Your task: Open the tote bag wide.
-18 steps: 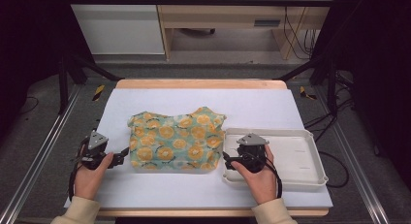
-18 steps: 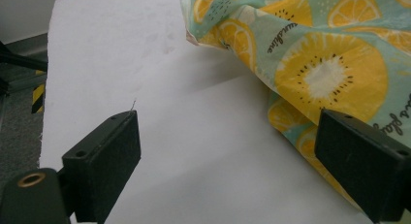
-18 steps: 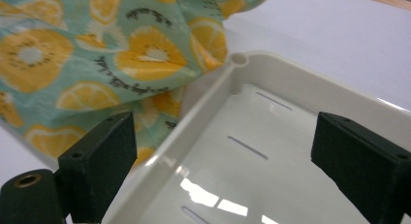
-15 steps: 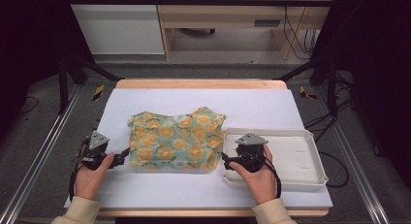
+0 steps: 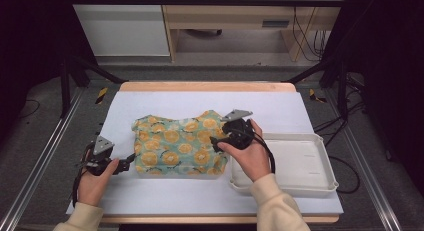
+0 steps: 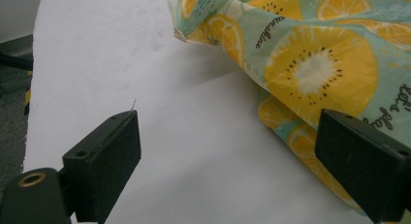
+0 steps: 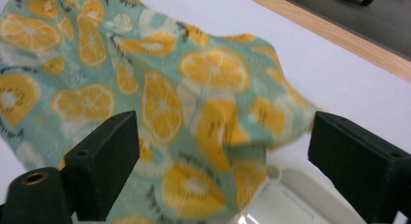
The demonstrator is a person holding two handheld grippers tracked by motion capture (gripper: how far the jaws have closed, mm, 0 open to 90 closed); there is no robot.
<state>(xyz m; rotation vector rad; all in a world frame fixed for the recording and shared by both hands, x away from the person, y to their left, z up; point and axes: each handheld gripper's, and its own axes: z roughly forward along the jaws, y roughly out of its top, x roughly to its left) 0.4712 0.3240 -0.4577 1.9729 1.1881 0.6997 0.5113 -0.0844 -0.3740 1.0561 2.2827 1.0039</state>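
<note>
- wooden table [image 5: 205,86] with a white sheet [image 5: 165,191] spread over the top
- fruit-print cloth [image 5: 175,146] lying on the sheet
- white tray [image 5: 320,178] just beside the cloth

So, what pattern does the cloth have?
Orange and yellow citrus slices on a mint-green cloth, with small black lettering; clearest in the left gripper view.

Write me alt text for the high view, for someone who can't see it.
A person's right gripper hovers open over a teal fabric printed with orange citrus slices on a white-covered table. The left gripper, also open, sits at the fabric's left edge; a white plastic tray lies right.
</note>
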